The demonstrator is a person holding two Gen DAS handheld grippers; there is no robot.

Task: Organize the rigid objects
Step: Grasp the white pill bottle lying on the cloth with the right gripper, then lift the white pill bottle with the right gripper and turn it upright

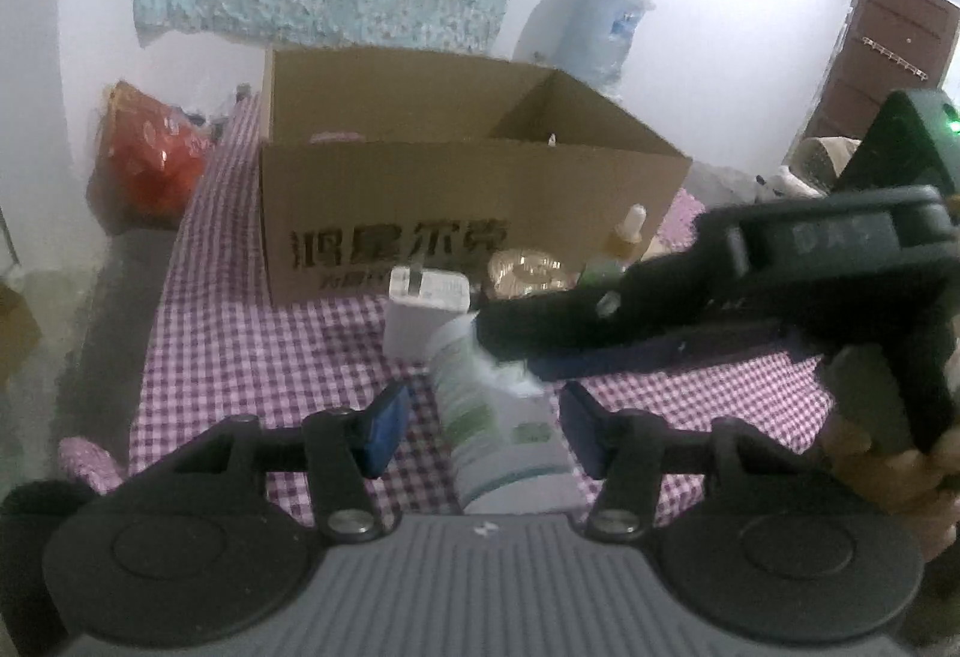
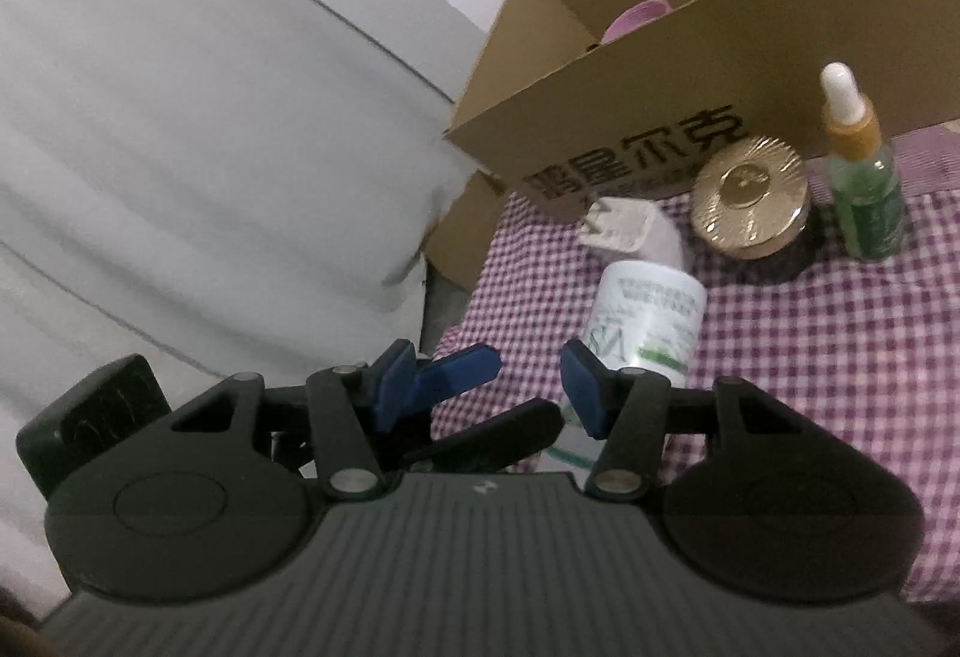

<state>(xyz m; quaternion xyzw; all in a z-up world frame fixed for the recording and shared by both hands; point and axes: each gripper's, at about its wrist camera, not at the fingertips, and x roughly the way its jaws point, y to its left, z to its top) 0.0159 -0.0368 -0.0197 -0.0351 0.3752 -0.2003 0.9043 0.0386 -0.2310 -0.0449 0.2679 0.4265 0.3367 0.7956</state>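
1. We see the white bottle [image 1: 504, 417] lying on the checked cloth [image 1: 252, 351] before the cardboard box [image 1: 456, 213]; it sits between the left gripper [image 1: 485, 426] pads, apparently untouched.
2. The right gripper [image 2: 489, 396] stands parted; whether it clamps the bottle, we cannot tell.

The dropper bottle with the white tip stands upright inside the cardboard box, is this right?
Not inside. In the right wrist view the dropper bottle with the white tip stands upright on the checked cloth, in front of the cardboard box.
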